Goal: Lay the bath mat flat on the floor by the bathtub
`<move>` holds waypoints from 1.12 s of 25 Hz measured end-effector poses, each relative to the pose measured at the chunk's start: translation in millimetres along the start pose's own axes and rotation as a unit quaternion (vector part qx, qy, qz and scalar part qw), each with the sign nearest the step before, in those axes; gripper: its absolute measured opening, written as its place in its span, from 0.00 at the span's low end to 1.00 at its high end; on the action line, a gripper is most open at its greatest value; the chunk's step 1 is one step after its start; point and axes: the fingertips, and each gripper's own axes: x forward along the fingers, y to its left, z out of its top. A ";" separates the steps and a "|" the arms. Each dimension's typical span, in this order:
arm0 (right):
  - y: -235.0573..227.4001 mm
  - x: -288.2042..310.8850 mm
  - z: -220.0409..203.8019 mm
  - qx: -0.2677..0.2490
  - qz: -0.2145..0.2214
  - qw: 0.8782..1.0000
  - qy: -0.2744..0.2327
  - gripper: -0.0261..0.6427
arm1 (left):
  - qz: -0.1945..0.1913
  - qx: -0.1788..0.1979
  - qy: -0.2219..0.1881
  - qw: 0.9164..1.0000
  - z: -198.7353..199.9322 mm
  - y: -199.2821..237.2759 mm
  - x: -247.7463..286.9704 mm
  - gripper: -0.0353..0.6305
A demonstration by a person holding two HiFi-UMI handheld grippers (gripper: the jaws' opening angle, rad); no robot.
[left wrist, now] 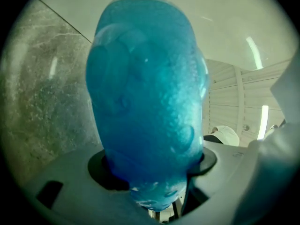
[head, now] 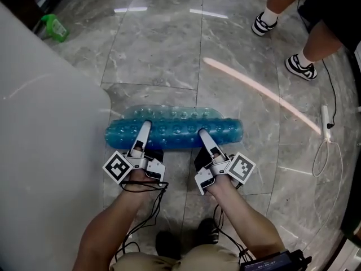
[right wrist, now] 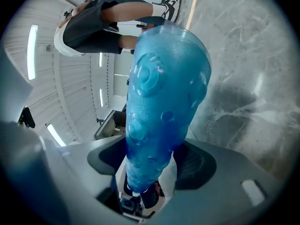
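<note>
A white bathtub (head: 45,123) is seen just to the left of the left gripper (head: 145,127). Only its pale outer wall is shown, so what lies in it cannot be told. Well ahead of the left gripper and off to its left, a small green container (head: 54,27) is seen on the floor (head: 169,55); its contents cannot be made out.

The bath mat (head: 175,130), a translucent blue sheet studded with round bumps, is held as a long roll or fold. It is stretched crosswise between the two grippers and sticks out a little past the outer side of each. It is kept low over the grey marble floor, beside the bathtub wall; whether it touches the floor cannot be told.

The left gripper is spread wide, yet it is clamped on the thick bundle of mat. One finger is laid over the top of the roll and the blue material fills the space between the jaws in the left gripper view. The right gripper (head: 204,135) is likewise closed on the mat, which is pinched deep between its jaws and fans out ahead of them. Both grippers are pointed away from the person, side by side.

Far ahead of the right gripper and to its right, another person's shoes (head: 264,22) are planted on the floor. A thin cable (head: 326,145) is laid to that gripper's right.
</note>
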 end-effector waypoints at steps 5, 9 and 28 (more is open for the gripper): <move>-22.3 0.5 -8.3 0.004 -0.014 0.999 0.038 0.51 | 0.025 -0.018 -0.005 0.999 3.8 30.7 -6.2 0.52; -37.0 10.3 -11.1 -0.001 -0.008 0.999 0.050 0.50 | 0.024 -0.018 -0.003 1.000 11.6 47.3 0.3 0.52; -2.7 -10.8 -85.6 -0.002 -0.027 0.978 0.205 0.51 | 0.065 0.011 0.022 0.998 15.2 48.7 22.0 0.52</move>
